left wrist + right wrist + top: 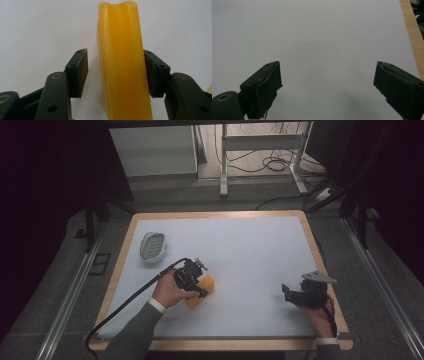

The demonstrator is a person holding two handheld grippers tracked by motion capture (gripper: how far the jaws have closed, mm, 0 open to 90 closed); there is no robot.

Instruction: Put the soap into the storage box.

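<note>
The orange block [123, 62] stands on its narrow edge in the lower middle of the high view, left of centre on the table [250, 250], and it sits between the jaws of our left gripper [116, 72]. In the left gripper view the right-hand pad looks to be touching its side, while the left-hand pad stands apart from it with a gap showing, so the jaws are spread around the block and not yet pinching it. We judge the main risk to lie there: if the jaws close unevenly, the touching pad may shove the block sideways or tip it flat before the other pad arrives. Its surface looks smooth and somewhat waxy, with a groove along the top, so a shallow grip could slip. Our right gripper [327, 87], at the lower right of the high view, has its jaws spread wide over bare table and holds nothing. Farther off, at the upper left, an oval dish [152, 246] rests well apart from the block.
</note>
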